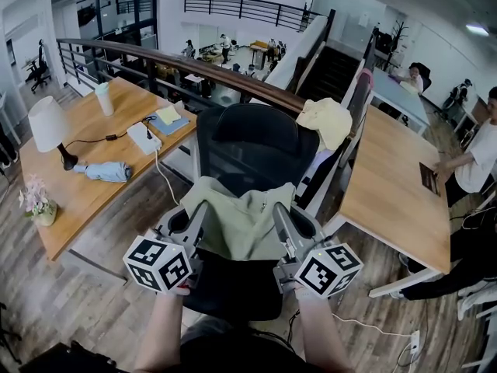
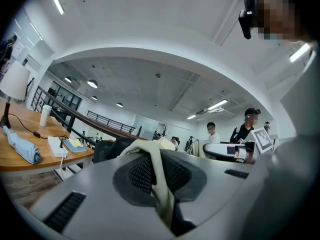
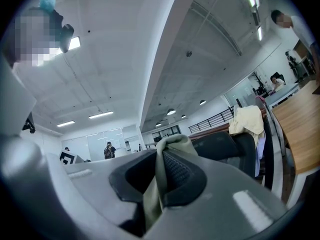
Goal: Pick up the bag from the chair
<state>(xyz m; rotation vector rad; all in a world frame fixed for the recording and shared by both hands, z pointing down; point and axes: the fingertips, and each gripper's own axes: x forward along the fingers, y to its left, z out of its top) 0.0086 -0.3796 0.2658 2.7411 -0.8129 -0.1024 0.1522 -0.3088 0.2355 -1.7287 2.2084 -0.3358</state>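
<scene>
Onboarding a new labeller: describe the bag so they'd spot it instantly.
Start at the black office chair between the two long wooden desks. In front of its backrest is the bag, limp pale-green cloth, with the left hand-held gripper and right hand-held gripper each shut on its top edge. The cream cloth draped past the chair's upper right is yellower and ungripped.

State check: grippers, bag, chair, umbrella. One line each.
chair: cream cloth draped on backrest
bag: held at two edges, sagging above chair seat
left gripper: jaws shut on bag
right gripper: jaws shut on bag
umbrella: folded, lying on desk
</scene>
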